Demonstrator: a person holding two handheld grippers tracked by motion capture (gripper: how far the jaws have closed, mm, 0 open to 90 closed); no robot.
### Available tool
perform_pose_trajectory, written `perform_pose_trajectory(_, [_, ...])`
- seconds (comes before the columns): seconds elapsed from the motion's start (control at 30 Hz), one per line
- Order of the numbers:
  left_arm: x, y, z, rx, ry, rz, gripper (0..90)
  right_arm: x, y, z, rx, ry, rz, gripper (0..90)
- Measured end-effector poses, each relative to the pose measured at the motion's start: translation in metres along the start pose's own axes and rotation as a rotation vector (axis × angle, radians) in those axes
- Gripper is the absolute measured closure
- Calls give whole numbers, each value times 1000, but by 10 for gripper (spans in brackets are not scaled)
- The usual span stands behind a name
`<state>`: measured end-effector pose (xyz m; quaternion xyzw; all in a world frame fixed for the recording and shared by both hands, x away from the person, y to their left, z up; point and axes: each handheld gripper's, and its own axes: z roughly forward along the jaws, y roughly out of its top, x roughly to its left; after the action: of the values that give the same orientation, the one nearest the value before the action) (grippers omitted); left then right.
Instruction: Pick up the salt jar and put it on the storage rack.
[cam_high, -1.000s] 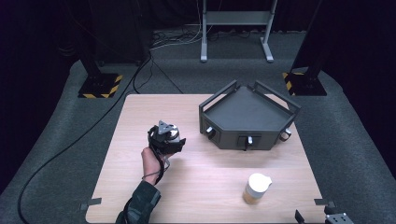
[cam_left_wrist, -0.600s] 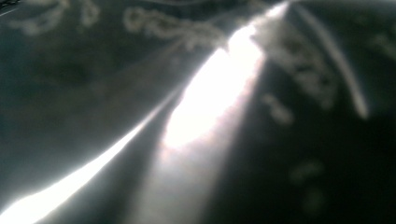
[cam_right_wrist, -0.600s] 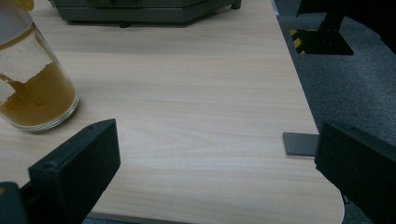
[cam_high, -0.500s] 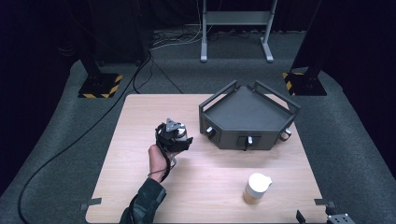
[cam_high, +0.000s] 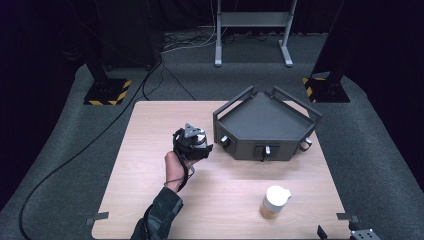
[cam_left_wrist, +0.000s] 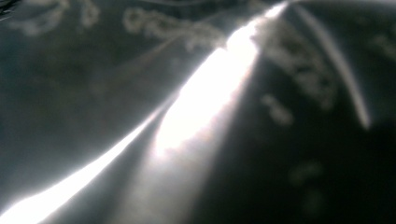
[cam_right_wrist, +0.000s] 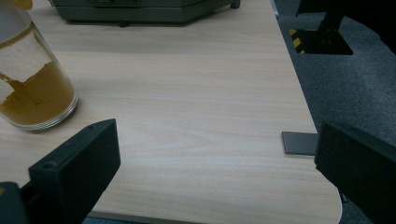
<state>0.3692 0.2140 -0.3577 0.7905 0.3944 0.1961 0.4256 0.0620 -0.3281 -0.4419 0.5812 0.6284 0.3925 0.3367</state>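
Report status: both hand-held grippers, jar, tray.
Left hand-held gripper aloft mid-table beside tray, jaws unreadable. Right hand-held gripper open, empty, at table's near right corner. Jar of orange powder upright, untouched. Nothing blocking.

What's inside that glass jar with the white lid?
The jar holds orange-brown powder, heaped unevenly in its lower part and smeared higher on the wall. From above, its white lid covers the contents.

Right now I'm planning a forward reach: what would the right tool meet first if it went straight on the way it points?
Nothing close: the right tool is open over bare light wooden table. The glass jar of orange-brown powder sits left of that line; the dark grey angular tray lies farthest, probably first, though depth is unclear.
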Motion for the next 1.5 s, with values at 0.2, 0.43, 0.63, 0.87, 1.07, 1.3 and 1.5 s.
perform_pose_trajectory(0.2, [-3,8,3,-1,-10,14,321,0,0,0,2,0,1,0])
perform_pose_trajectory(0.43, [-8,20,5,-9,-20,32,321,-1,0,-1,0,-1,2,0])
perform_pose_trajectory(0.63, [-13,27,9,-12,-30,43,321,-1,0,-1,2,-1,1,0])
perform_pose_trajectory(0.87, [-17,34,12,-9,-41,59,321,-2,0,-1,1,-2,5,0])
perform_pose_trajectory(1.07, [-20,41,13,-18,-53,66,321,-2,0,-1,4,0,3,0])
perform_pose_trajectory(1.3, [-23,47,13,-27,-64,72,321,-2,0,-1,7,-1,3,0])
perform_pose_trajectory(1.5, [-26,52,15,-29,-69,81,320,-3,0,-1,7,-2,5,0])
